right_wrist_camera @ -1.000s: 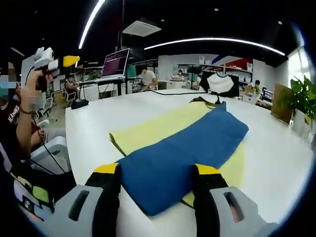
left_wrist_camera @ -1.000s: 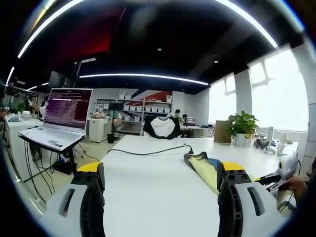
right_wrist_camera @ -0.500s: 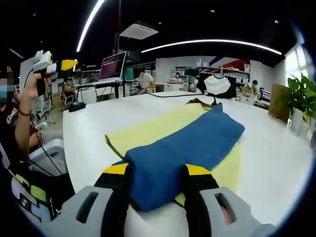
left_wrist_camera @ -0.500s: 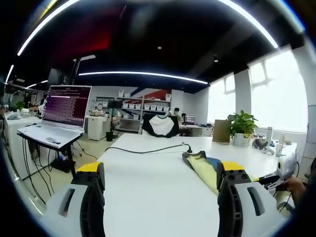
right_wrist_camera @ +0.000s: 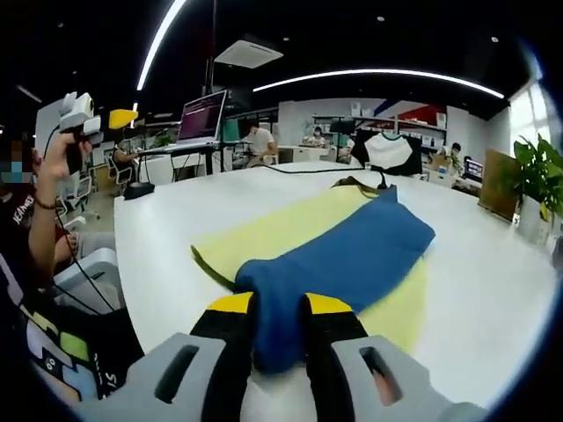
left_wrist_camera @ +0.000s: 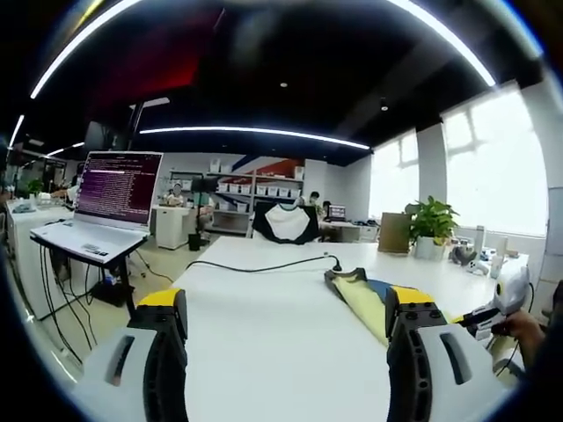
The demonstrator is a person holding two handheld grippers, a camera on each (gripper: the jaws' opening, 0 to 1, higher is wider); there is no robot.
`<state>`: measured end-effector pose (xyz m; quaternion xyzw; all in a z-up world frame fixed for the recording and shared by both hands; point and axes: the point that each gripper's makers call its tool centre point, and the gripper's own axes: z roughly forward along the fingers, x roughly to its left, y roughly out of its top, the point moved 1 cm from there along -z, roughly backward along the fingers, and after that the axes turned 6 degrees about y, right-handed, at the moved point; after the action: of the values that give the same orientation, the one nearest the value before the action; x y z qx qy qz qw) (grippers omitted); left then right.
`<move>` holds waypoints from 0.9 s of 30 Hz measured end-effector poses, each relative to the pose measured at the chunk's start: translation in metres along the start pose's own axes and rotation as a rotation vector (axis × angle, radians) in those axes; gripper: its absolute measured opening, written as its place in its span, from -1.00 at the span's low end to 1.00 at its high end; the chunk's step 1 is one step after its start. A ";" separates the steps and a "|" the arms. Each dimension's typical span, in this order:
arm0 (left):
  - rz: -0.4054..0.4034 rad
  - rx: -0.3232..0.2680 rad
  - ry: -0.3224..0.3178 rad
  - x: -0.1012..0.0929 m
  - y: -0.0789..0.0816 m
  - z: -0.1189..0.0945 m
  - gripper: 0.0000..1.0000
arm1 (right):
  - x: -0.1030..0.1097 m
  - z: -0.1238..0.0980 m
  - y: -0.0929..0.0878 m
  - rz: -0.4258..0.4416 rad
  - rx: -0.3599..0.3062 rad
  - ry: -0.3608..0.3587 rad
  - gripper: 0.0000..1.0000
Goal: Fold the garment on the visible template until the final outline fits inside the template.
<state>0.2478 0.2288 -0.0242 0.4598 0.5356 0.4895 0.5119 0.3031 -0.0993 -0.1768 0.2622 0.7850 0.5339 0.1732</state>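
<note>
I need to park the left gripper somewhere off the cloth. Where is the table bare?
Bare white table lies between the yellow template and the near left edge, and again right of it toward the potted plant. The far end carries a black cable. The middle is crowded: the blue garment covers the template, with the right gripper shut on its near end.

- Garment (right_wrist_camera: 339,259) lies on template (right_wrist_camera: 273,230), both on table (right_wrist_camera: 167,220).
- Laptop (right_wrist_camera: 204,114) beyond the table at 11 o'clock (right gripper view).
- Plant (right_wrist_camera: 535,180) at 2 o'clock.
- Cable (left_wrist_camera: 264,268) runs across the table behind the garment.
</note>
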 end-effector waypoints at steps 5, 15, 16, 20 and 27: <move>0.002 0.008 -0.012 -0.002 -0.001 0.002 0.96 | 0.010 0.001 0.005 0.060 -0.024 0.063 -0.89; 0.038 0.021 -0.032 -0.008 -0.006 0.008 0.96 | -0.004 0.001 0.014 0.074 -0.040 0.077 -0.90; 0.055 0.026 -0.044 -0.012 -0.008 0.009 0.96 | -0.004 0.000 0.015 0.081 -0.049 0.082 -0.90; 0.060 0.034 -0.091 -0.026 -0.012 0.009 0.95 | -0.001 -0.001 0.017 0.117 -0.070 0.098 -0.90; 0.080 0.054 -0.127 -0.038 -0.019 0.008 0.93 | 0.000 -0.008 0.021 0.131 -0.101 0.087 -0.93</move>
<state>0.2583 0.1897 -0.0399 0.5245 0.4963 0.4649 0.5122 0.3035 -0.0989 -0.1547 0.2804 0.7449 0.5941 0.1165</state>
